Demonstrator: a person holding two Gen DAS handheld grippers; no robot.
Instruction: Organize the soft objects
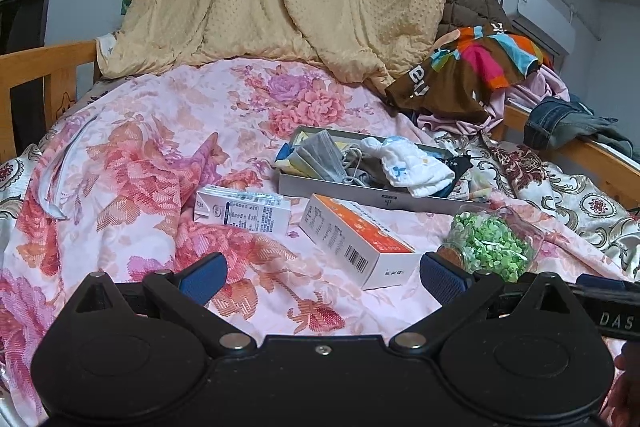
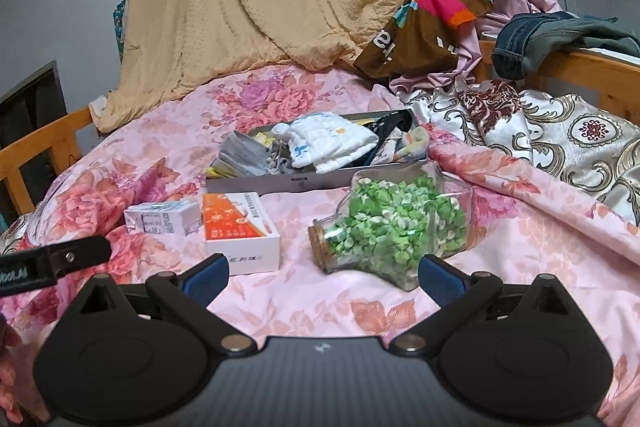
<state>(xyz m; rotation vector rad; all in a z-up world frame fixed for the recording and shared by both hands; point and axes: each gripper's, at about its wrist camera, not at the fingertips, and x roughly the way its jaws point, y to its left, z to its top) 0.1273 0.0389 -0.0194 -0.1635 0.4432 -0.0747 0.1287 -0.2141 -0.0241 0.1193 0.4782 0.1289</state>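
Both the left gripper [image 1: 320, 277] and the right gripper [image 2: 322, 277] hover spread and empty near the bed's foot; the tray [image 2: 280, 183] holding the white cloth [image 2: 332, 143] lies ahead, lengthwise across, nearer the right.

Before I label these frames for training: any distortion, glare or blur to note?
Left wrist view: fisheye bends the wooden bed rail, dark corners, soft even light, no glare. Right wrist view: same curvature; the glass jar stays readable, print on the orange box is blurred.

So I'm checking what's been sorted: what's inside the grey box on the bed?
The grey box holds a white cloth, a grey face mask and a black item; anything beneath them is covered.
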